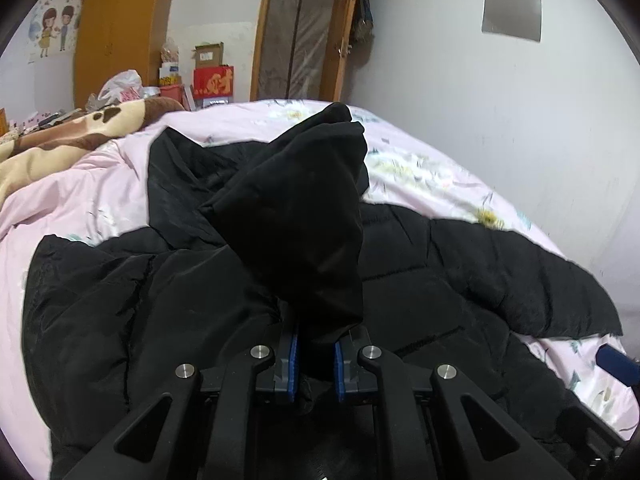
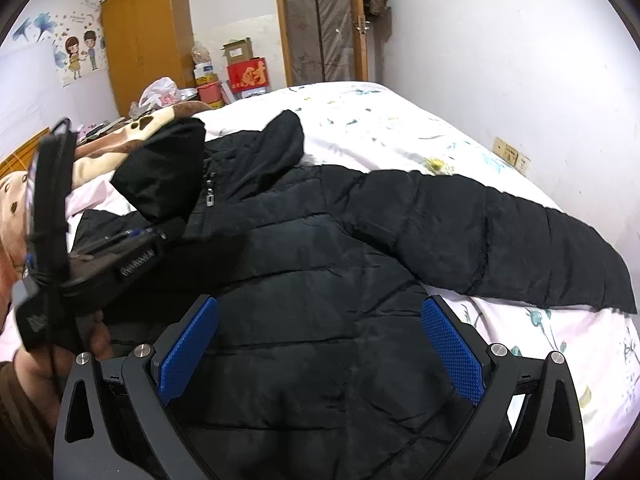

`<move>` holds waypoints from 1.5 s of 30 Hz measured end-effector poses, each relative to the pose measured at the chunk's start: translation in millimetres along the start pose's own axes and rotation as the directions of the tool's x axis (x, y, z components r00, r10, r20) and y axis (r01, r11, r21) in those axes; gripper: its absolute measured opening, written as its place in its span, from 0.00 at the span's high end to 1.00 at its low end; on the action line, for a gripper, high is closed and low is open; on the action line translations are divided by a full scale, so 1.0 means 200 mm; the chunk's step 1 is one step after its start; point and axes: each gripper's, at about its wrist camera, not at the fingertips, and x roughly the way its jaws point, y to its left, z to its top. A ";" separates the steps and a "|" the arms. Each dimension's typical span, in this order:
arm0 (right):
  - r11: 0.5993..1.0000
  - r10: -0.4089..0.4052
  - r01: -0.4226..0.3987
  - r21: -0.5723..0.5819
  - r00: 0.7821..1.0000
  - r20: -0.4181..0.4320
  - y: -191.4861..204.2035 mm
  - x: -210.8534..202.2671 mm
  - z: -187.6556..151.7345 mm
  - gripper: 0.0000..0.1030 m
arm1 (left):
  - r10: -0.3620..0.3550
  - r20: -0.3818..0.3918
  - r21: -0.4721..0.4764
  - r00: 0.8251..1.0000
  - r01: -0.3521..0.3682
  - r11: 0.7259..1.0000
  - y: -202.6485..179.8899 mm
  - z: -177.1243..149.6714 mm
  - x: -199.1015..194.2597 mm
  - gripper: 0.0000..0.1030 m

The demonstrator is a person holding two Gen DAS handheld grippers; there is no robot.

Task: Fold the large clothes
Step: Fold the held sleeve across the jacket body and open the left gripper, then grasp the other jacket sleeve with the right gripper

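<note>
A large black quilted jacket (image 2: 320, 272) lies spread on the bed, one sleeve (image 2: 500, 240) stretched out to the right. My left gripper (image 1: 315, 360) is shut on the jacket's other sleeve (image 1: 296, 216) and holds it lifted above the jacket body (image 1: 140, 312). In the right wrist view the left gripper (image 2: 132, 248) shows at the left with the lifted sleeve (image 2: 164, 172) in it. My right gripper (image 2: 320, 344) is open and empty, its blue pads (image 2: 452, 348) wide apart just above the jacket's lower body.
The bed has a pale floral sheet (image 2: 400, 128). A brown paw-print blanket (image 1: 60, 136) lies at the far left. Beyond the bed stand a wooden wardrobe (image 1: 120, 28), boxes (image 1: 212, 76) and a door (image 1: 304, 32). A white wall (image 2: 520, 60) runs along the right side.
</note>
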 end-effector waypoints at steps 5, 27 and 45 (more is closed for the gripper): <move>1.000 -0.022 0.022 0.009 1.000 -0.020 -0.06 0.04 -0.02 0.02 | -0.025 -0.068 0.004 0.997 0.025 1.000 -0.04 -0.07 0.12 0.84; 0.994 -0.024 0.014 -0.108 0.995 -0.094 0.15 0.45 0.12 0.02 | 0.295 -0.098 -0.080 0.951 -0.303 0.950 0.56 -0.07 -0.33 0.17; 0.990 -0.014 -0.003 -0.141 0.993 -0.121 0.21 0.56 0.15 0.91 | 0.374 -0.200 -0.020 0.906 -0.385 0.923 0.70 -0.12 -0.05 0.17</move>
